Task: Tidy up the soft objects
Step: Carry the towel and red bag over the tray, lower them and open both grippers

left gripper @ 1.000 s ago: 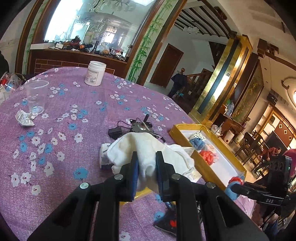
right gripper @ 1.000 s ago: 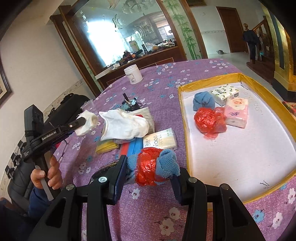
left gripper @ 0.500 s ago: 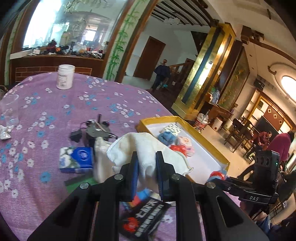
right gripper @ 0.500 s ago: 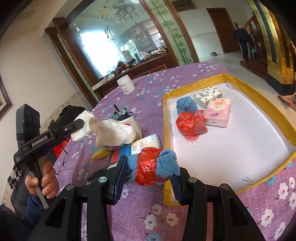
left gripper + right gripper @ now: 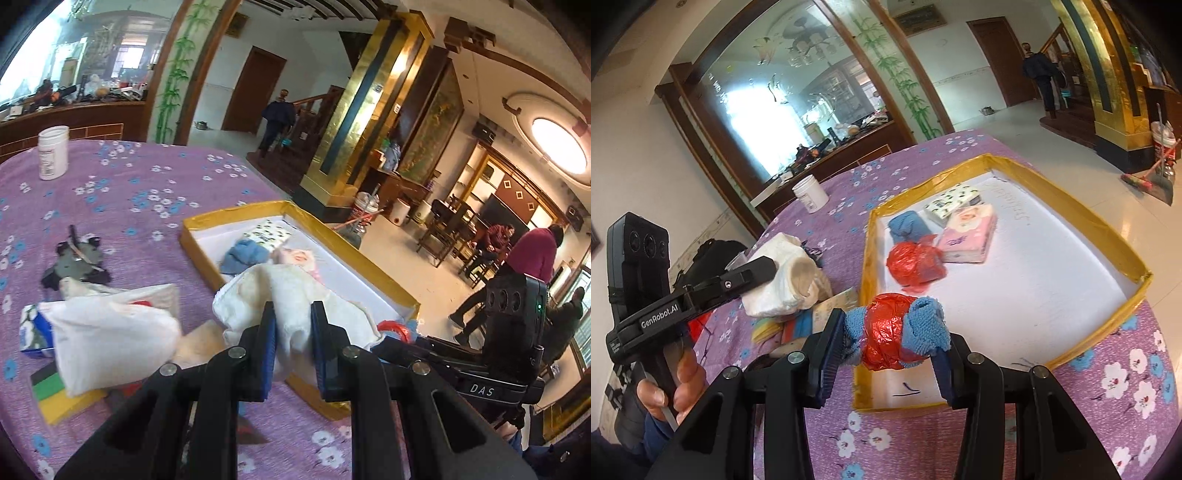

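Right wrist only: red plastic bundle (image 5: 911, 264) in yellow-rimmed tray (image 5: 1071, 206).

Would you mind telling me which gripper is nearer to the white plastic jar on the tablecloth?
Left. The left gripper, shut on a white cloth, is nearer the white plastic jar. The right gripper holds its red-and-blue bundle over the tray's near corner.

White cloth (image 5: 295, 295), red-blue bundle (image 5: 894, 332) aloft

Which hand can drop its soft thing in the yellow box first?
Probably the right. Its tongs hold the red-blue bundle right over the box; the left tongs' white cloth seems beside it.
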Tool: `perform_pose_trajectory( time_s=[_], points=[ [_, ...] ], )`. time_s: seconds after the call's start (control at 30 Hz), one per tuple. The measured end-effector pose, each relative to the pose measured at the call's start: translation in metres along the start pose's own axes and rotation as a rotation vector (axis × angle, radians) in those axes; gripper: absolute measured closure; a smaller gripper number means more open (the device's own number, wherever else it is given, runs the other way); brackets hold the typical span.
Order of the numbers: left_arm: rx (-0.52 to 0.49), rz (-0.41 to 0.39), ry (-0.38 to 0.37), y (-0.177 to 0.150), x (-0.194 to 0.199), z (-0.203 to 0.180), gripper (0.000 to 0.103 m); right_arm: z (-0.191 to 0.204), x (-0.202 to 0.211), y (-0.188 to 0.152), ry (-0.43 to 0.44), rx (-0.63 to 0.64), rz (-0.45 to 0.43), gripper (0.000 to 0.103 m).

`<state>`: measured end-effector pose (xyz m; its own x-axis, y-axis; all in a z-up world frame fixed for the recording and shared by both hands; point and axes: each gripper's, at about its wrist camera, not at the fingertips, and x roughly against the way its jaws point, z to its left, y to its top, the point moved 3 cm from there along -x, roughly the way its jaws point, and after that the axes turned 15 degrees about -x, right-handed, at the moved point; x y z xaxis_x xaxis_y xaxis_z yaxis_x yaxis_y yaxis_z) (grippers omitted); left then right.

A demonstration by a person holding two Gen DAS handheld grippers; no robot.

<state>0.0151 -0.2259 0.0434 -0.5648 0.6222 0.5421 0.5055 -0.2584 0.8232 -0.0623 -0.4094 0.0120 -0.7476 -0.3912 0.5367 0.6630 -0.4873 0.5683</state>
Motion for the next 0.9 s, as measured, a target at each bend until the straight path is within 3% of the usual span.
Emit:
perform_pose_trajectory(
  time_s=[0.53, 0.73, 0.9],
  points=[
    [-0.05, 0.118, -0.069, 0.011, -0.081, -0.043, 0.087, -0.049, 0.02, 0.047, -0.139, -0.12, -0.07, 0.055],
    [-0.053, 0.176, -0.057, 0.021, -0.121, -0.047, 0.087, -0.038, 0.01, 0.095, -0.189, -0.094, -0.082, 0.055],
    [-0.031, 0.22, -0.054, 0.012, -0.144, -0.037, 0.087, -0.028, -0.027, 0.144, -0.24, -0.107, -0.071, 0.055]
  ],
)
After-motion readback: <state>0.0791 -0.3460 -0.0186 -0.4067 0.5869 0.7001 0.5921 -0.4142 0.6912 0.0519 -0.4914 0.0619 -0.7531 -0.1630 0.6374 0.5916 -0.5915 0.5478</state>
